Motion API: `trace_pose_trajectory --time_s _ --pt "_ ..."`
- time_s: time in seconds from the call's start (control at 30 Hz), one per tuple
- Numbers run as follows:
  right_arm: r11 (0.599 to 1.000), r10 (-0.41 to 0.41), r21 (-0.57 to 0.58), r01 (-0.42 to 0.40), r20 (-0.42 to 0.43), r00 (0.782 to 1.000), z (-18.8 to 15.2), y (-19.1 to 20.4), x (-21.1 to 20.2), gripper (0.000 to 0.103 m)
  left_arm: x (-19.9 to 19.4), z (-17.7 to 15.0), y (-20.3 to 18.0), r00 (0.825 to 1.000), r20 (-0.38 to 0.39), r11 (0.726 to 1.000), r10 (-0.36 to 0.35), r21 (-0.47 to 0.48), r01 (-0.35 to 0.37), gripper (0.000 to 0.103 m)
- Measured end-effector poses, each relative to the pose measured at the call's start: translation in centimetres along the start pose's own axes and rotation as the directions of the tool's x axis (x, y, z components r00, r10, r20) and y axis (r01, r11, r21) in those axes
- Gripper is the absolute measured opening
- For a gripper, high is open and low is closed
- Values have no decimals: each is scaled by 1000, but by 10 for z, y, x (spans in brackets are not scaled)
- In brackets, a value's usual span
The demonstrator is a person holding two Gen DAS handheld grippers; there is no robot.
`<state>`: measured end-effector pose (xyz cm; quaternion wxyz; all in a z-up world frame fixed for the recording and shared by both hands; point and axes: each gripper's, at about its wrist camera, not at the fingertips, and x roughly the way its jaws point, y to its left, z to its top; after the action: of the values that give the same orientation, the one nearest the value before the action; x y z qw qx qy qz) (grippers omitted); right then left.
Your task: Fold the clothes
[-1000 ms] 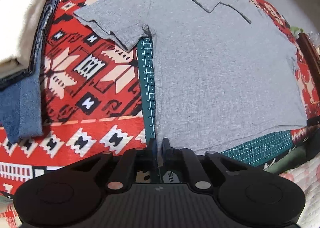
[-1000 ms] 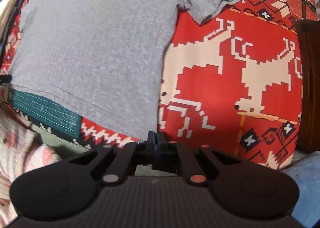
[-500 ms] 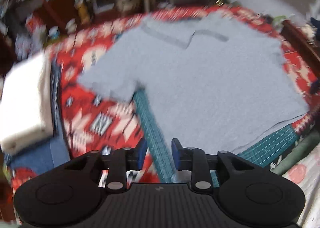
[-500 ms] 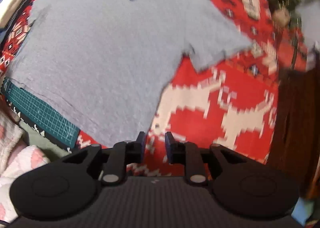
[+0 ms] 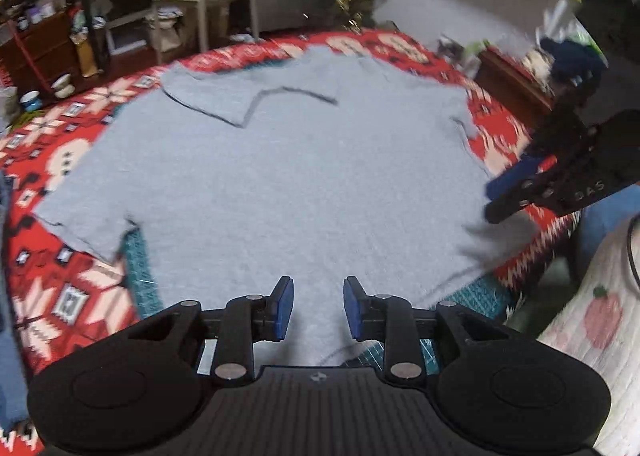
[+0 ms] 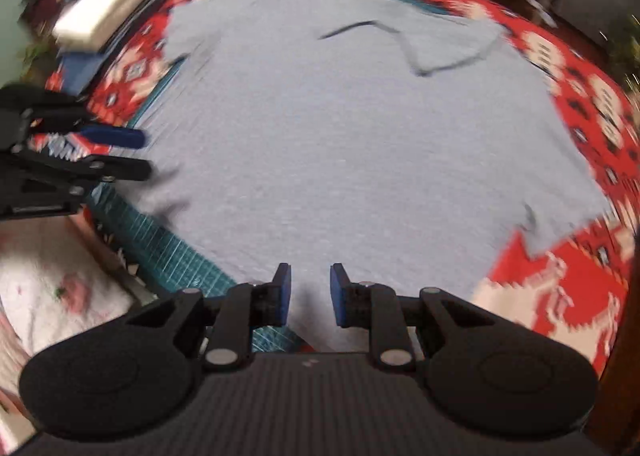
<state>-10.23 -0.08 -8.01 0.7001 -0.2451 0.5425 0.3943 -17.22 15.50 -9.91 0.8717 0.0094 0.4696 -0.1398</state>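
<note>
Both grippers lifted, grey polo shirt (image 5: 272, 183) flat, unfolded

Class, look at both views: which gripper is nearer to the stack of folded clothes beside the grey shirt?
Left. The left gripper sits at the grey shirt's hem corner on the stack's side; the right gripper is at the opposite hem corner.

Blurred letters "DAS" – perhaps incomplete – on the right gripper (image 5: 505, 195) body, no other legible text
</note>
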Motion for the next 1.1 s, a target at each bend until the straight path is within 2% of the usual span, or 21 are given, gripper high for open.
trace_pose_trajectory --time_s 0.13,0.2,0.3,0.4,0.53,0.67,0.77,0.9,0.93,0.97,1.0,1.03,1.1 --pt "988 23 -150 -26 -23 999 11 33 20 23 7 -8 -13 999 -8 995 -51 89 52 21" --pt "956 -6 -294 1 -15 1000 7 52 27 23 4 -11 -20 998 -2 985 -66 159 66 21" --pt "894 -20 -448 8 -23 1000 0 72 35 23 4 -13 -33 998 -7 958 -56 281 56 21" --pt "834 -51 -551 32 -20 999 -9 82 37 23 4 -18 -44 999 -18 911 -30 410 34 21" --pt "771 -81 -634 48 -23 996 -22 89 41 23 5 -29 -54 999 -32 815 10 580 10 21" --pt "745 -84 -666 37 -40 996 -31 88 45 23 10 -37 -51 998 -61 766 19 643 24 26" --pt "747 -97 -664 46 -41 994 -32 84 49 23 15 -41 -45 997 -72 761 41 649 16 27" --pt "774 -73 -632 28 -45 996 -28 77 48 21 24 -41 -38 995 -91 778 52 628 17 27" --pt "780 -70 -625 25 -47 996 -27 75 48 17 26 -40 -37 994 -93 781 52 624 17 26" --pt "784 -69 -621 26 -46 997 -26 74 47 15 28 -39 -37 995 -94 786 45 618 23 21" --pt "788 -65 -616 20 -50 997 -26 73 47 12 28 -38 -37 995 -96 789 38 614 29 9" --pt "792 -60 -611 13 -55 997 -25 72 47 5 28 -39 -36 994 -101 789 34 614 36 4" --pt "787 -66 -617 17 -57 996 -27 72 47 2 26 -41 -37 994 -106 778 25 626 47 4"
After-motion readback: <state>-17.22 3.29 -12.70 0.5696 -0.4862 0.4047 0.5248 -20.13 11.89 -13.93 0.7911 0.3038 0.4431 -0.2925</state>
